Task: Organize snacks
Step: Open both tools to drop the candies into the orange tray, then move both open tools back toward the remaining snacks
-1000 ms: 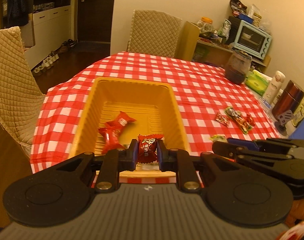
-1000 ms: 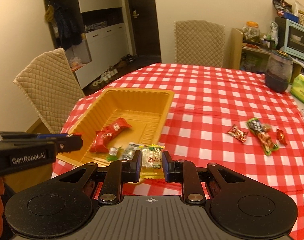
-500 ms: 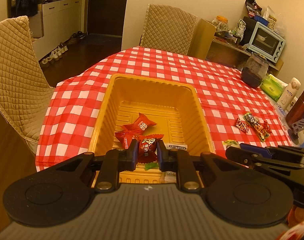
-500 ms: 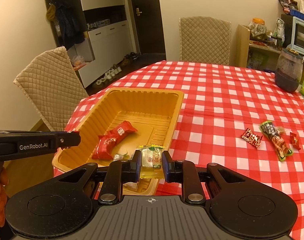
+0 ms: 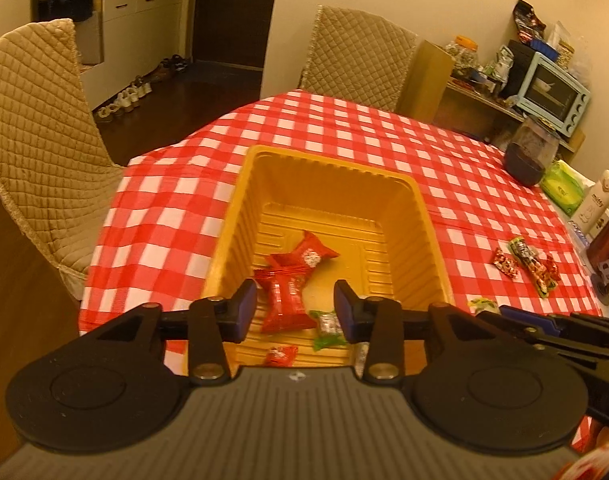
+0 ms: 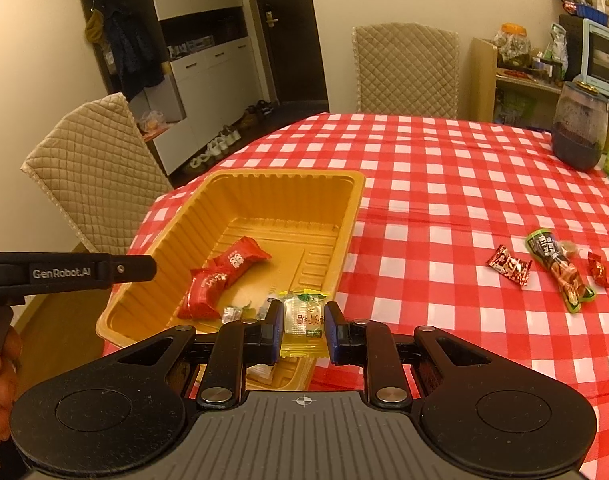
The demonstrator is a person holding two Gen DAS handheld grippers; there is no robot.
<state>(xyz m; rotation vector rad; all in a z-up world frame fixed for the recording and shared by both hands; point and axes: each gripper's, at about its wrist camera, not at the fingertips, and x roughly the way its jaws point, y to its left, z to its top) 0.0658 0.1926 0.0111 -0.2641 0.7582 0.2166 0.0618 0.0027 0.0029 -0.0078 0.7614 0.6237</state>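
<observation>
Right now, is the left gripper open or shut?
Open. The left gripper has its fingers spread wide, nothing between them, above the yellow tray.

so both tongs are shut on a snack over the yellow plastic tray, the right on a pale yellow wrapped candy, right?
Not quite. Only the right tongs are shut on the pale yellow wrapped candy. The left wrist view shows the left tongs open and holding nothing above the yellow plastic tray; a small red wrapped candy lies in the tray beneath them.
</observation>
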